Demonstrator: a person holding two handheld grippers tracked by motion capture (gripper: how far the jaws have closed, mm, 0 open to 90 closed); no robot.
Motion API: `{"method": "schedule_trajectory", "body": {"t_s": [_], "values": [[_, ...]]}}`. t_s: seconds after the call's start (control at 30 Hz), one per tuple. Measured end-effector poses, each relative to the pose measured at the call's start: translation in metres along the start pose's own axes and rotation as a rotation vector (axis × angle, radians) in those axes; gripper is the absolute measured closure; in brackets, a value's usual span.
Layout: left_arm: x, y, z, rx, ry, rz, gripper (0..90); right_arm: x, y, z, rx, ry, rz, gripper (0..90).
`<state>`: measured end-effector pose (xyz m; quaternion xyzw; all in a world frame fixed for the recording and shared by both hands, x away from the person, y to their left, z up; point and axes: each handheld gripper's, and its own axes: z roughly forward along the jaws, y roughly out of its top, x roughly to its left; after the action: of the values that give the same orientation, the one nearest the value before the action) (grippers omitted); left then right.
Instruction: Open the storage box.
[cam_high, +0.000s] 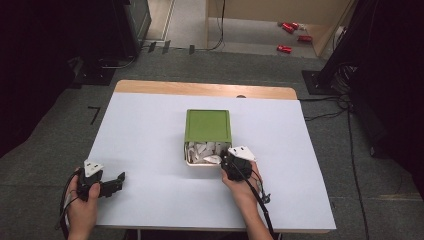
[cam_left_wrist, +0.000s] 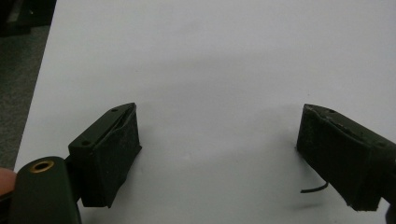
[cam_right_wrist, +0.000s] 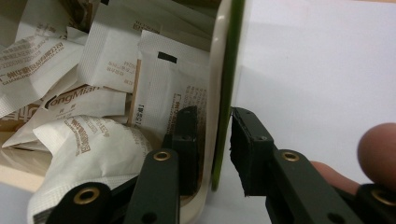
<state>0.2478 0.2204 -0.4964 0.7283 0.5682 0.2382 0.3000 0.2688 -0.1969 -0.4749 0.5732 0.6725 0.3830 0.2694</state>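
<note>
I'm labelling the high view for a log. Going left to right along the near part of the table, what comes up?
left gripper → green box with white sachets → right gripper at the box's near right corner.

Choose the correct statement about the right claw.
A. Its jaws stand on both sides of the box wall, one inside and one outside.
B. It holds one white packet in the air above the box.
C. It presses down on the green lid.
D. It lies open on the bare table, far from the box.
A: in the right gripper view the right claw has one jaw inside the box, among the packets, and the other outside its wall.
</note>
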Motion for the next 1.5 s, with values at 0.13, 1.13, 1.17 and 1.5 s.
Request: {"method": "schedule_trajectory", "body": {"t_s": [0.13,1.13,1.17,1.5], "values": [[0.0,0.0,0.0,0.001,0.001,0.001,13.7,0.001,-0.002,-0.006,0.006,0.006,0.017,73.8],[0.0,0.0,0.0,0.0,0.0,0.001,13.7,0.015,-0.008,-0.039,-0.007,-0.056,0.096,84.7],[0.0,0.0,0.0,0.0,0.001,0.001,13.7,0.015,-0.009,-0.04,-0.007,-0.056,0.095,84.7],[0.0,0.0,0.0,0.001,0.001,0.001,13.7,0.02,-0.013,-0.047,-0.009,-0.059,0.1,83.9]]}}
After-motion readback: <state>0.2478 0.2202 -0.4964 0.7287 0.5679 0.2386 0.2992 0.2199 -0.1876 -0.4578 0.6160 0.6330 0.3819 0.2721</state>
